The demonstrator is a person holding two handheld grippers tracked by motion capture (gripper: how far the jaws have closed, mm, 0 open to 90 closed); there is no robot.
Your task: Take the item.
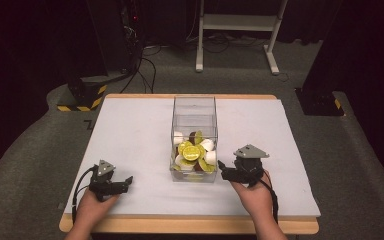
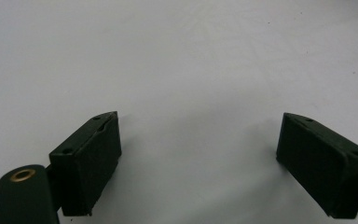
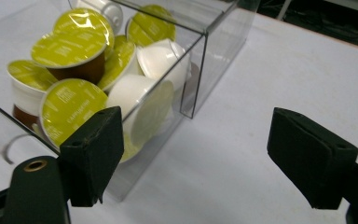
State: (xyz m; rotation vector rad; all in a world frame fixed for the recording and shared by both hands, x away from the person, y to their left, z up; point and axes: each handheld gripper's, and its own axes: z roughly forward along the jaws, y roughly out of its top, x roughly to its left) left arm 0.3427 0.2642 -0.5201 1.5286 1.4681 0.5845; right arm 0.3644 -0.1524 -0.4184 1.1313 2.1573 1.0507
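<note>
High view: clear plastic box point(image 1: 194, 120) of lime-lidded coffee capsules point(image 1: 192, 152) sits just left of right gripper point(image 1: 223, 170), well right of left gripper point(image 1: 128, 181).
Left gripper view: jaws spread, empty, white tabletop point(image 2: 177, 60) ahead.
Right gripper view: jaws spread, empty, box ahead-left, long axis running away.

The white mat point(image 1: 130, 135) is covering the wooden table point(image 1: 190, 225) under both tongs. The clear box point(image 1: 194, 107) is standing just beside the right gripper point(image 1: 221, 167), on its jaw side, well apart from the left gripper point(image 1: 128, 179). Green-lidded and white capsules point(image 1: 192, 152) are lying heaped in the box end nearest the tongs. Beyond the table, far ahead of both tongs, a white frame stand point(image 1: 240, 22), black cables point(image 1: 147, 70) and a yellow-and-black striped base point(image 1: 80, 100) are sitting on grey carpet point(image 1: 30, 150).
</note>
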